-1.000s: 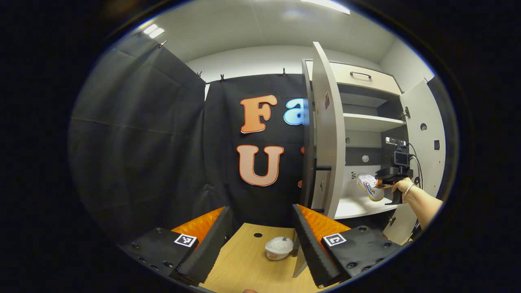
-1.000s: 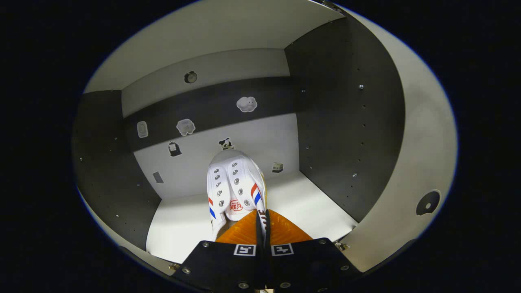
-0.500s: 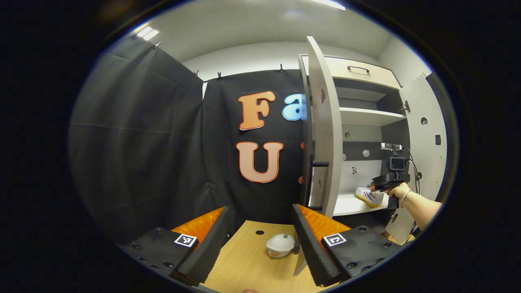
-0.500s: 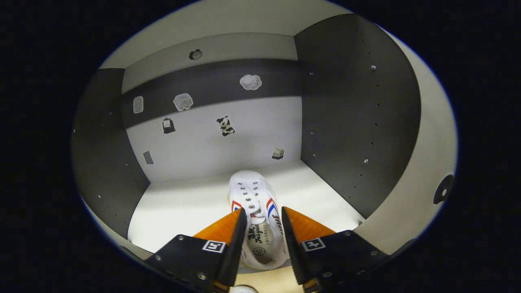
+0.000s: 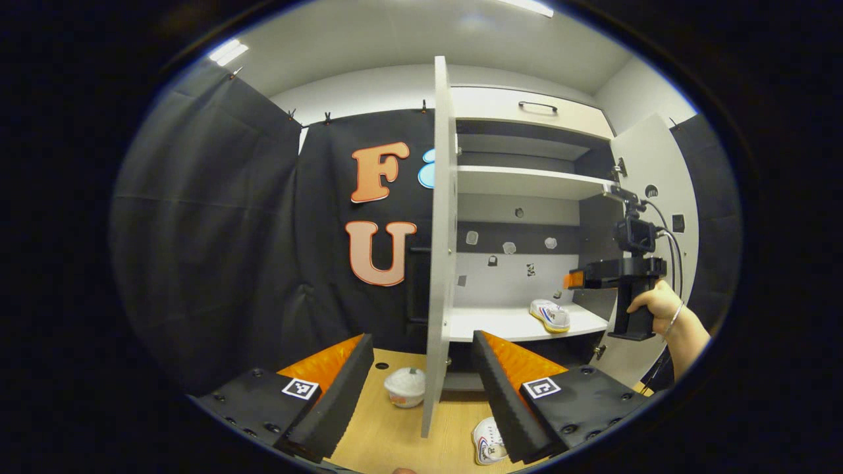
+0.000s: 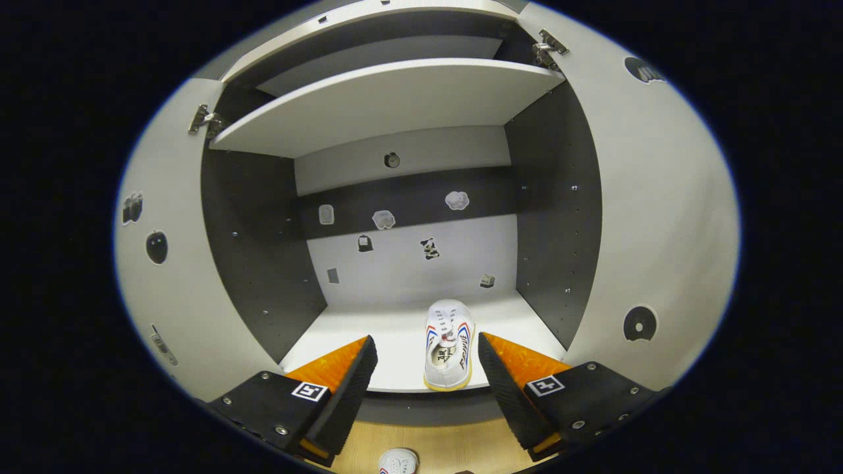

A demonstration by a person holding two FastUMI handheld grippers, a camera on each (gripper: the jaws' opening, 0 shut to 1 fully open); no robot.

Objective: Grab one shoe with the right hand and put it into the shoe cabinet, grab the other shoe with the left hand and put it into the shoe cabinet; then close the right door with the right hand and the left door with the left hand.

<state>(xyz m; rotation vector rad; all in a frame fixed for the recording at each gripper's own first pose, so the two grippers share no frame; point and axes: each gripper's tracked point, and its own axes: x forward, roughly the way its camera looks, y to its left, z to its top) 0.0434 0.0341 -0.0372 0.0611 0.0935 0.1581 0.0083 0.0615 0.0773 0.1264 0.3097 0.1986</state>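
First shoe (image 6: 449,343) is in: it sits flat on the lower shelf (image 6: 395,329) of the shoe cabinet (image 6: 553,197), toe pointing to the far wall, heel near the front edge, over on the right half. Our right gripper (image 6: 425,388) hangs just in front of that shelf w/ its fingers spread wide and nothing between them; the shoe shows in the gap but farther off, not touched. From the left gripper view we see that gripper (image 5: 579,280) out in front of the cabinet, a hand (image 5: 649,306) on its grip.

Second shoe (image 5: 489,446) lies on the wood floor (image 5: 395,434), near us, just right of the left door's bottom edge and partly behind our left gripper's right finger. Left gripper (image 5: 421,388) is open too, carrying nothing, above the floor. A small white cup (image 5: 404,387) stands on the floor left of the door.

Both doors are wide open: left door (image 5: 438,250) edge-on to us, right door (image 5: 649,197) swung out behind the right gripper.

So approx one step of four is done, we reckon. Left to do: pick up shoe no. 2 w/ the left, shelve it, then shut the right door and the left door.
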